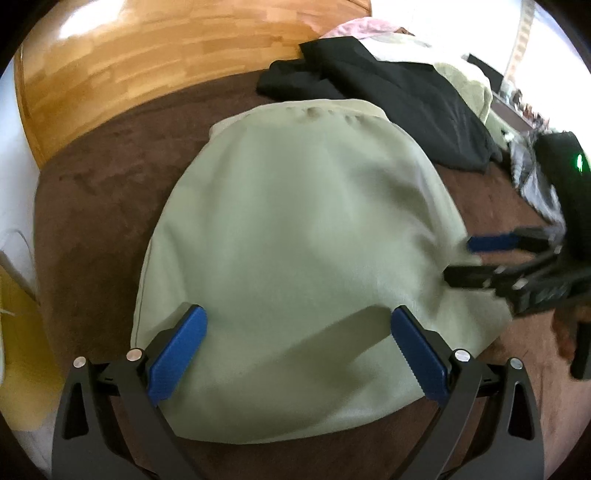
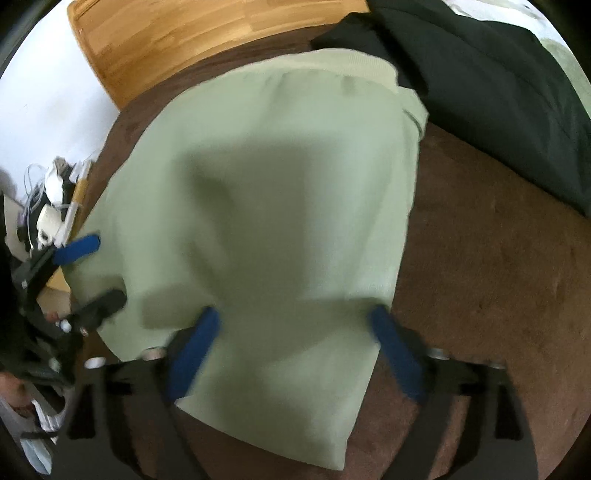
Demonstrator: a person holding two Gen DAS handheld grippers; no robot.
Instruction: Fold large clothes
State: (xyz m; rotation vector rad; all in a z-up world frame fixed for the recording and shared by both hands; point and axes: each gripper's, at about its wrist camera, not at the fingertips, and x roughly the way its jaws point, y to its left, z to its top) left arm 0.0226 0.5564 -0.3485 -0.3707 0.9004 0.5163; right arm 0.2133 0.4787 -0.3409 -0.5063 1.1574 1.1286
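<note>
Green garment [image 1: 295, 240] lies spread flat on a brown carpet [image 1: 96, 206], folded into a broad rounded shape with its ribbed hem at the far end. Nearest in the left wrist view, the left gripper [image 1: 299, 343] hangs over the garment's near edge with its jaws spread wide, gripping nothing; its blue pads [image 1: 179, 350] sit above the cloth, and whether they touch it cannot be told. Its shadow falls across the fabric between the fingers. To the right in that view, the right gripper [image 1: 476, 258] reaches in at the garment's right edge, blurred, one blue pad above and a dark finger below.

In the right wrist view the right gripper [image 2: 295, 350] likewise stands released, jaws wide apart over the near part of the garment [image 2: 280, 192], the picture smeared. The left gripper [image 2: 96, 273] shows at the left edge of that view, at the garment's left side, jaws apart.

Beyond the garment's far hem, a black garment [image 1: 399, 96] lies heaped on the carpet, touching or just overlapping the green one's far right corner. Farther still sit pale green cloth [image 1: 465, 77] and pink cloth [image 1: 362, 27]. Wood flooring [image 1: 147, 55] borders the carpet at far left. Cables and small clutter [image 2: 51, 206] lie at the left beside the carpet.
</note>
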